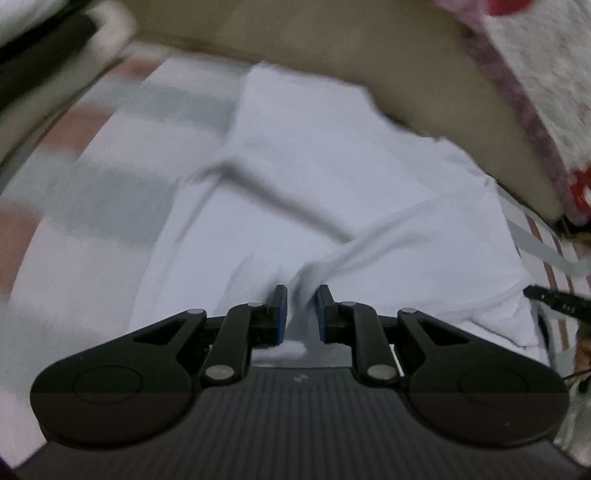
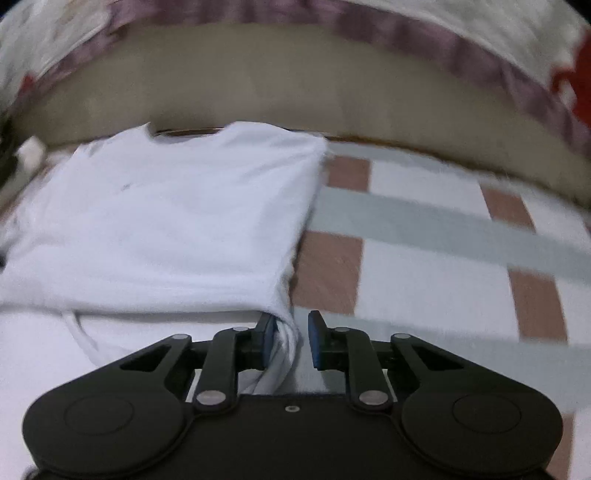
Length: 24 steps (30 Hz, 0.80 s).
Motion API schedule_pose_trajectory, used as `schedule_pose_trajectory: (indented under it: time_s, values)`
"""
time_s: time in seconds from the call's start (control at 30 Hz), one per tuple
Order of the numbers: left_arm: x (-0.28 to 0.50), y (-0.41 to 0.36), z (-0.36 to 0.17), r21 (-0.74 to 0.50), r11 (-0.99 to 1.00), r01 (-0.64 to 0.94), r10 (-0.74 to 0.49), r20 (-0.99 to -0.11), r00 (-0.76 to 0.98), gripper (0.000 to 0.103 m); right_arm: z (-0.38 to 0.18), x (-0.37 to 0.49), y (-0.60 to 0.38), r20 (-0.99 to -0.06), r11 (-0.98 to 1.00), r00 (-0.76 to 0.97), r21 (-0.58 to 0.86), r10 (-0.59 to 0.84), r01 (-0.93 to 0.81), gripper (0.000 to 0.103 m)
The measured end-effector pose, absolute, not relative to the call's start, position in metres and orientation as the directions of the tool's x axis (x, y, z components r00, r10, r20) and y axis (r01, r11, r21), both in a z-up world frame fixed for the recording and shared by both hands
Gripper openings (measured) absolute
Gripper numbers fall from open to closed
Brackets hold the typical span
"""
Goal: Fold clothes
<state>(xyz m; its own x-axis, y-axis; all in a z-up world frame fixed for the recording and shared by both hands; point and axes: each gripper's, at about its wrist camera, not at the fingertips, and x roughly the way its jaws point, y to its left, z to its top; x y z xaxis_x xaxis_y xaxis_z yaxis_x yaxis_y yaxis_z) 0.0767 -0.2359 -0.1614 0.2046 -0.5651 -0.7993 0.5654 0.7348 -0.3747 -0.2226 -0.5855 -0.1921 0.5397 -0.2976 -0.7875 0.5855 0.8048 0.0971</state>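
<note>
Checked bedding (image 2: 424, 280) in white, grey and dull pink squares covers the bed under both views; a tan panel (image 2: 258, 85) runs along its far edge, with pale patterned fabric (image 2: 424, 14) edged in mauve above that. Both frames are motion-blurred.

Left tongs (image 1: 302, 312): blue-padded fingers (image 1: 281, 314) stand slightly apart with a bunched ridge of the white shirt (image 1: 332, 177) running up between them. Cloth fills the gap; whether the pads actually pinch it, cannot tell. From the tips the ridge runs up and right as a raised fold across the garment. A second crease runs from upper left down toward centre. The shirt spreads ahead across the bedding to the tan panel. At right edge, a dark tip of the other tool (image 1: 554, 299) shows beside the shirt's edge.

Right tongs (image 2: 291, 343): jaws apart. The shirt's (image 2: 166, 221) near right corner hangs in folds against the left finger's pad (image 2: 269, 343); the right pad stands clear of the cloth with a gap between. The shirt lies ahead and left, folded over on itself, its doubled edge running across just ahead of the tips, neckline notch at the far end by the panel. Bare checks to the right.
</note>
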Motion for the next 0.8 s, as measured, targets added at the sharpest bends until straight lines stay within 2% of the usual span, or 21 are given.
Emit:
schedule_pose_trajectory:
  time_s: [0.03, 0.1, 0.13, 0.17, 0.23, 0.33, 0.4, 0.6, 0.73, 0.8]
  values:
    - [0.072, -0.229, -0.161, -0.379, 0.743, 0.551, -0.559, -0.804, 0.201, 0.024, -0.193, -0.224, -0.588, -0.789, 0.788, 0.54, 0.12, -0.293, 0.604, 0.021]
    - [0.069, -0.222, -0.16, -0.335, 0.772, 0.54, -0.522, -0.818, 0.24, 0.026, -0.196, -0.225, -0.593, -0.79, 0.76, 0.543, 0.158, -0.286, 0.631, 0.021]
    - [0.07, -0.219, -0.159, -0.322, 0.784, 0.53, -0.512, -0.819, 0.26, 0.03, -0.197, -0.225, -0.595, -0.79, 0.754, 0.544, 0.168, -0.283, 0.635, 0.021]
    - [0.071, -0.217, -0.158, -0.317, 0.794, 0.518, -0.506, -0.817, 0.277, 0.041, -0.197, -0.226, -0.596, -0.791, 0.743, 0.546, 0.185, -0.277, 0.644, 0.021]
    - [0.075, -0.211, -0.157, -0.306, 0.814, 0.494, -0.494, -0.812, 0.31, 0.049, -0.198, -0.23, -0.599, -0.79, 0.712, 0.554, 0.228, -0.264, 0.664, 0.021]
    - [0.081, -0.208, -0.159, -0.331, 0.816, 0.474, -0.509, -0.8, 0.318, 0.049, -0.2, -0.236, -0.601, -0.786, 0.668, 0.566, 0.285, -0.248, 0.688, 0.021]
    - [0.081, -0.218, -0.16, -0.305, 0.792, 0.528, -0.525, -0.783, 0.334, 0.053, -0.201, -0.237, -0.603, -0.783, 0.655, 0.572, 0.302, -0.244, 0.693, 0.021]
    - [0.069, -0.261, -0.172, 0.008, 0.683, 0.73, -0.484, -0.744, 0.461, 0.056, -0.202, -0.238, -0.603, -0.777, 0.656, 0.584, 0.316, -0.236, 0.686, 0.021]
    - [0.08, -0.252, -0.18, -0.096, 0.715, 0.692, -0.512, -0.746, 0.425, 0.056, -0.202, -0.239, -0.603, -0.773, 0.662, 0.59, 0.319, -0.232, 0.678, 0.021]
    - [0.075, -0.251, -0.177, -0.091, 0.722, 0.685, -0.512, -0.736, 0.443, 0.059, -0.202, -0.24, -0.603, -0.772, 0.665, 0.593, 0.321, -0.229, 0.675, 0.021]
